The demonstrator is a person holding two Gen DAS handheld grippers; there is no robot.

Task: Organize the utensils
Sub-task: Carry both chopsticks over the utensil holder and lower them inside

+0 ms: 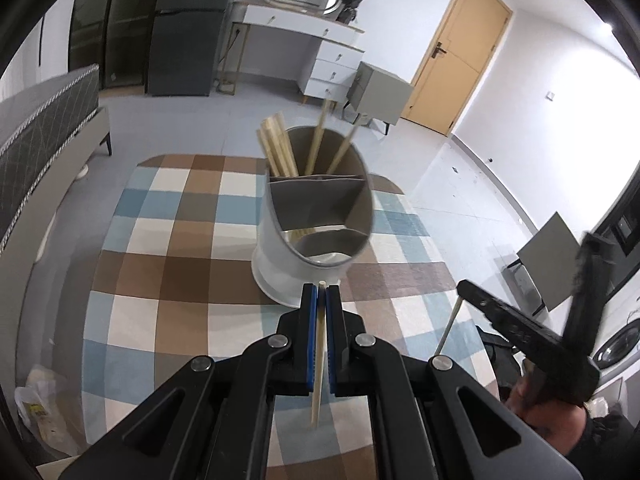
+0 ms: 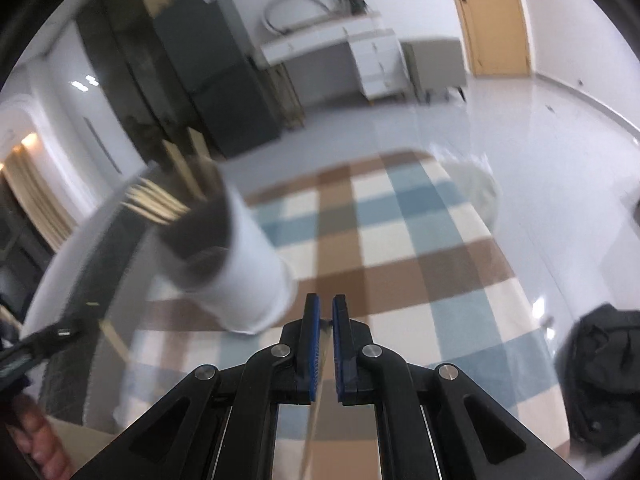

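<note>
Checkered rug point(image 1: 168, 240) on grey floor; wooden door point(image 1: 456, 52), white dresser point(image 1: 320, 40)

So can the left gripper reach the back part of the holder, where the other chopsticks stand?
Probably yes. The left gripper, shut on one chopstick, is just in front of the holder, and nothing lies between them; it must pass over the lower front compartments.

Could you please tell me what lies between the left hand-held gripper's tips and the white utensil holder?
Only the checked tablecloth, seen in the left wrist view. The left hand-held gripper, gripping a chopstick, sits just short of the utensil holder.
</note>
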